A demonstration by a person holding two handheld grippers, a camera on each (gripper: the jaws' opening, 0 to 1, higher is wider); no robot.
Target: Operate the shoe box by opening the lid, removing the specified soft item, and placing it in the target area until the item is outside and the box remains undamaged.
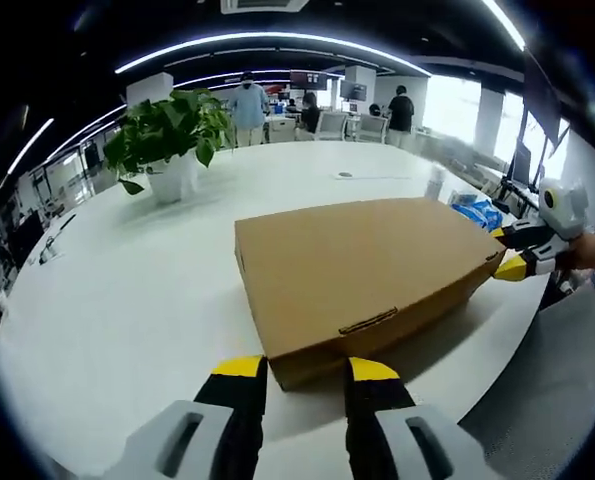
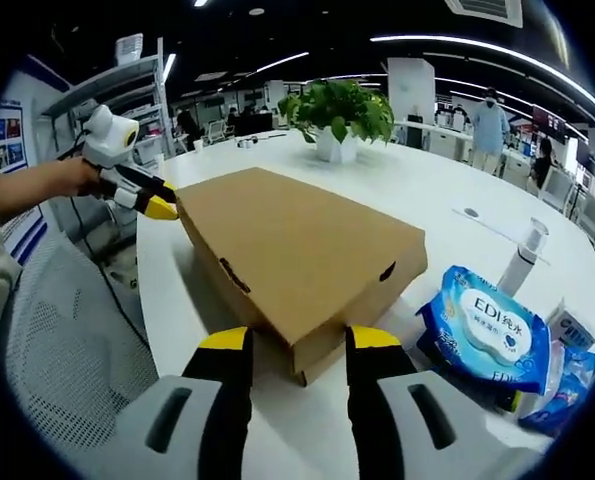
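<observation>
Your flat brown cardboard shoe box [image 1: 362,275] lies shut on the round white table [image 1: 127,290], its lid down and the tab slot at the front edge closed.

In the left gripper view, your left gripper [image 1: 307,372] rises at 6 o'clock with its yellow-tipped black jaws standing apart, one on each side of the box's near corner. They sit close to the cardboard, but you cannot tell whether they touch it, and nothing is held between them. At 3 o'clock your right gripper [image 1: 512,250] meets the box's far corner, its yellow tips spread above and below the edge.

In the right gripper view, the right gripper [image 2: 299,342] comes up at 6 o'clock, jaws parted to about the width of the box [image 2: 297,250] corner that lies between them; contact is not clear. At 9 o'clock your left hand [image 2: 72,178] holds the left gripper [image 2: 162,205] against the opposite corner.

A blue and white soft packet of wipes [image 2: 487,335] lies on the table at 4 o'clock in that view, just beside the box, with a slim white bottle [image 2: 522,258] behind it. A leafy green plant in a white pot [image 1: 167,140] stands well beyond the box at 10 o'clock in the left gripper view. People [image 1: 247,105] stand far back in the office.
</observation>
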